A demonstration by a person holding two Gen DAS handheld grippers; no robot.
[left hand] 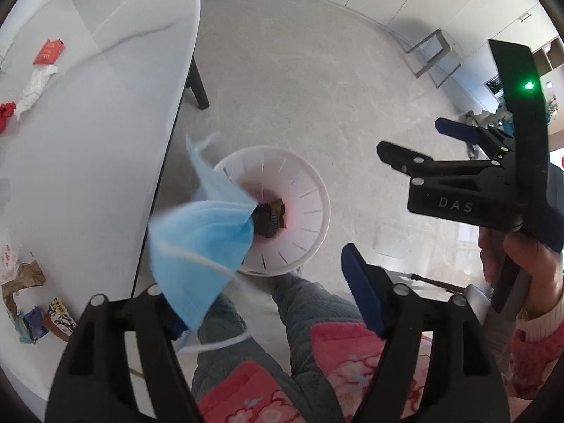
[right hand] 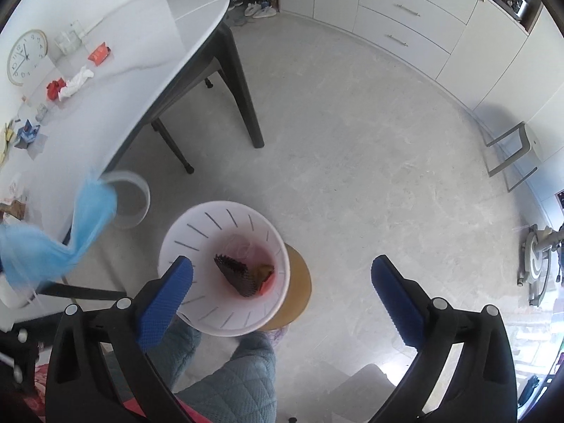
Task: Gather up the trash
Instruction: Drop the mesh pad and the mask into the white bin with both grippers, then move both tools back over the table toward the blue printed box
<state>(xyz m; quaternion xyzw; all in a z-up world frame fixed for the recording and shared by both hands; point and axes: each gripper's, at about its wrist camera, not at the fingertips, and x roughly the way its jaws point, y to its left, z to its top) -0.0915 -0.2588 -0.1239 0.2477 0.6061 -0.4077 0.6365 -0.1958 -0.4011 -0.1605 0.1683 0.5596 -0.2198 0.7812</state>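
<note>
- Below the tabletop's (right hand: 141, 81) edge, a white bin (right hand: 183, 243) stands on the floor, already holding a dark ridged wrapper (right hand: 236, 275) and an orange scrap (right hand: 264, 271).
- Left hand-held gripper (left hand: 268, 289): its jaws stand apart, with a blue face mask (left hand: 197, 243) draped against the left finger, hanging beside the bin's rim; no pad presses on it, so it looks released, though not yet inside.
- Right hand-held gripper (right hand: 282, 289): jaws spread wide and empty above the bin.
- Left to collect on the tabletop: a red packet (right hand: 99, 53), a white tissue (right hand: 75, 83), a red crumpled scrap (right hand: 54, 88), a small blue carton (right hand: 28, 132), and brown paper with wrappers (left hand: 24, 278) at the near edge.
- Judged from this, the job is somewhat under halfway.
</note>
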